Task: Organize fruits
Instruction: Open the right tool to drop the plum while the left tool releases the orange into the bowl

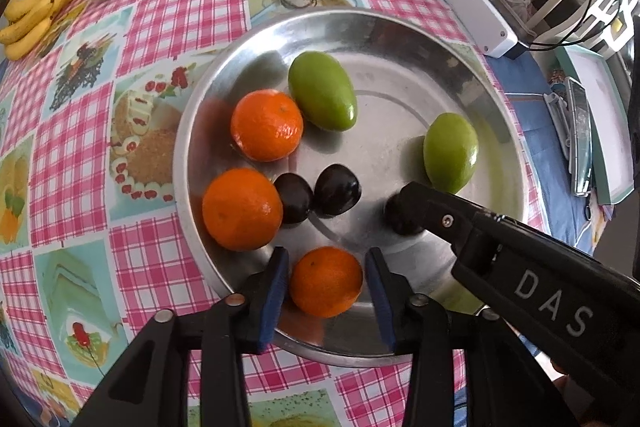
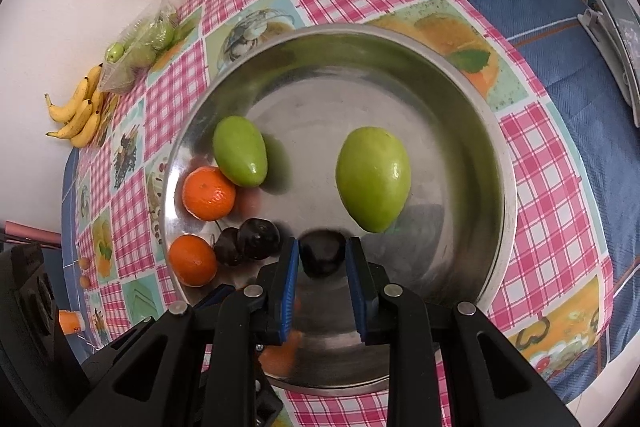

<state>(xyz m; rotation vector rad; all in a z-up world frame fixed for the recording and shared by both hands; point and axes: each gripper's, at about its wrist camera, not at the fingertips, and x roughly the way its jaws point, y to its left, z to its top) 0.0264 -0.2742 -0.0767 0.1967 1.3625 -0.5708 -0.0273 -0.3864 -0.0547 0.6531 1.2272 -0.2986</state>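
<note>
Metal tray (image 1: pixel 500 131), tangerine (image 1: pixel 326 281) between left gripper (image 1: pixel 327 281) pads

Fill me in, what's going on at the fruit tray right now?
A person with a claw in each hand is sorting fruit in a metal tray. The right claw is shut on a dark plum. The left claw straddles a small orange, with a gap showing at each pad. Two more oranges, two plums and two green fruits already sit in the tray.

Pink-checked tablecloth (image 1: pixel 160 267); silver bowl (image 1: pixel 440 39); orange tangerines (image 1: pixel 266 125); green fruits (image 1: pixel 322 91); dark plums (image 1: pixel 337 189); yellow bananas (image 1: pixel 36 11)
</note>
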